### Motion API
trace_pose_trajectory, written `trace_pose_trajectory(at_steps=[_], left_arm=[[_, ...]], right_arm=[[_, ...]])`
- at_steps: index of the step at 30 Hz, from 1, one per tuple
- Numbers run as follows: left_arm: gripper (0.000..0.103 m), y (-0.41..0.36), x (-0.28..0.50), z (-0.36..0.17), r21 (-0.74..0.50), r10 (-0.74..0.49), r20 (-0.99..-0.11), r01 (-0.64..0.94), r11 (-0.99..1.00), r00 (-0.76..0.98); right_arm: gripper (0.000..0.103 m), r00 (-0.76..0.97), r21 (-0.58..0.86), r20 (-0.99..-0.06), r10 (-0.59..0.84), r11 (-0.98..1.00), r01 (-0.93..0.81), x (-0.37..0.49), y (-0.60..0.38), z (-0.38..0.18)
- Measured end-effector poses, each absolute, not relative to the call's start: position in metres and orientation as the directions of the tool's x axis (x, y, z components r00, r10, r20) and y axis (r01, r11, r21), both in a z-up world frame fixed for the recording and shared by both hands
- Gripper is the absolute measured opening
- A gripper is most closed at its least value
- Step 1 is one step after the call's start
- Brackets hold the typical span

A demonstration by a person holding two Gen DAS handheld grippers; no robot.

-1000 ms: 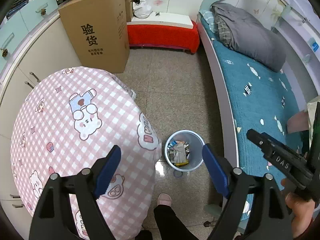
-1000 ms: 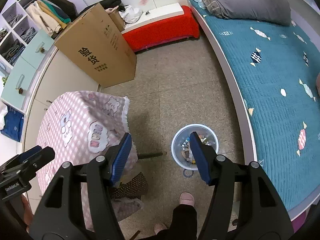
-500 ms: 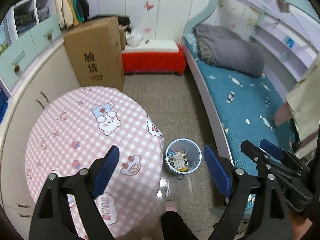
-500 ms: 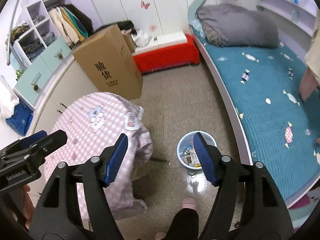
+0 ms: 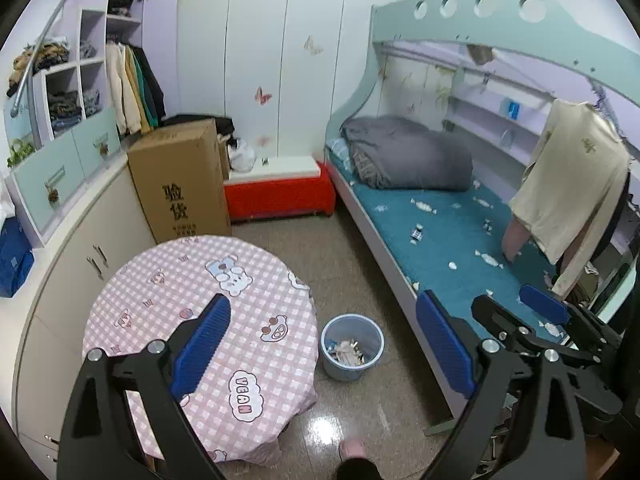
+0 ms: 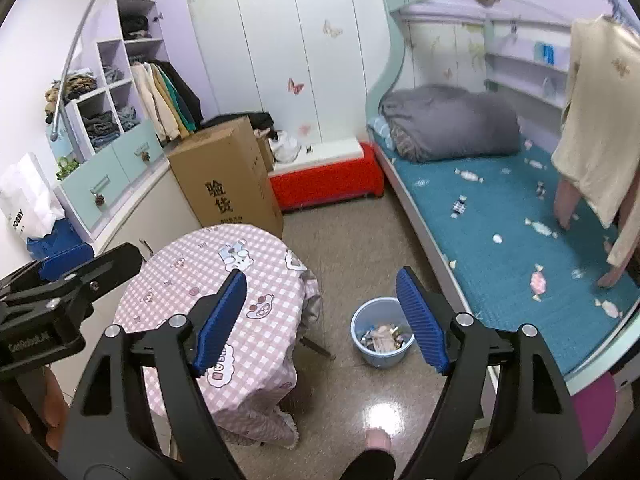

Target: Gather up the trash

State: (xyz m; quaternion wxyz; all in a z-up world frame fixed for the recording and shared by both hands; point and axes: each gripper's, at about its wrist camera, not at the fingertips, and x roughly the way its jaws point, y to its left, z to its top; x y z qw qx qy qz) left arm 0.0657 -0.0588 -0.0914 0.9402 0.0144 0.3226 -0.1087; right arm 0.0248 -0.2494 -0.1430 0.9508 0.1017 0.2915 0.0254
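Evidently a deposit step is finished: both tools, left (image 5: 322, 342) and right (image 6: 320, 320), have just been opening, nothing between their blue pads, and wrappers lie in the pale blue plastic bin (image 6: 382, 331) on the floor beside the pink checked round bench (image 5: 200, 304). More trash must be sought next.

Floor (image 5: 352, 264) was speckled grey-brown, glossy near the camera. Standing directly on it: a light blue bin (image 5: 352, 346) holding mixed wrappers, just beside the round counter (image 5: 200, 320); a tall cardboard box (image 5: 182, 180) against the cabinets; a red low bench (image 5: 280, 196) with a white top by the wall; the bed (image 5: 452, 240). Counter carried a pink checked cloth with bear prints, draped over its edge. Bed's teal sheet bore a grey folded quilt (image 5: 408, 156) at the far end
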Motion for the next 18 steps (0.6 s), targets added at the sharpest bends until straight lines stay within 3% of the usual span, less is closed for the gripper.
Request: trace_pose_trajectory(at_steps=[18], left_arm=[[0.095,-0.058,-0.022,-0.056,-0.041,-0.218,-0.461,0.224,0.974,0.86]], right_arm=[[0.088,0.923,0.111,-0.384,0.006,0.993,0.039,-0.073,-0.244,-0.111]])
